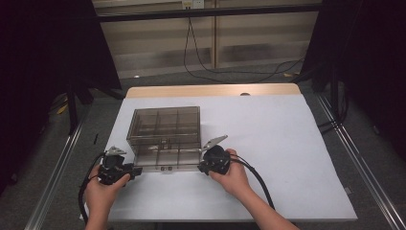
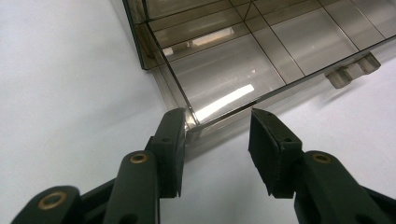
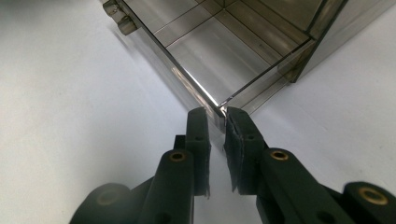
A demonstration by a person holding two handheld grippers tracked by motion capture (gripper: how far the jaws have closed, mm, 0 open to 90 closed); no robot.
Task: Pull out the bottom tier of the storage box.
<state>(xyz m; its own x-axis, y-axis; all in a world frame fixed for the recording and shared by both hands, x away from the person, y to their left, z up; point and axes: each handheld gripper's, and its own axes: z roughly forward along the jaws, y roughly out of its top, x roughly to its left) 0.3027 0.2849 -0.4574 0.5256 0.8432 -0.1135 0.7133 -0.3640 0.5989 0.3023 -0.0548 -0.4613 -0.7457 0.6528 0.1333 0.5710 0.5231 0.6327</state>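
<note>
A smoky clear compartment box (image 1: 165,132) stands on the white table cover, its front facing me. My left gripper (image 1: 136,170) sits at the box's front left corner. In the left gripper view that corner (image 2: 194,122) lies between the jaws of my left gripper (image 2: 217,130), which stand apart; the left pad is right by it, and there is a gap to the right pad. My right gripper (image 1: 201,167) is at the front right corner. Here my right gripper (image 3: 217,123) has its jaws nearly together, pinching the thin corner edge (image 3: 220,106) of the box.
The white cover (image 1: 287,143) spreads over the table to the right of the box. Two latch tabs (image 2: 355,70) stick out from the box's front wall. A wooden strip (image 1: 210,90) runs along the table's far edge, with cables on the floor beyond it.
</note>
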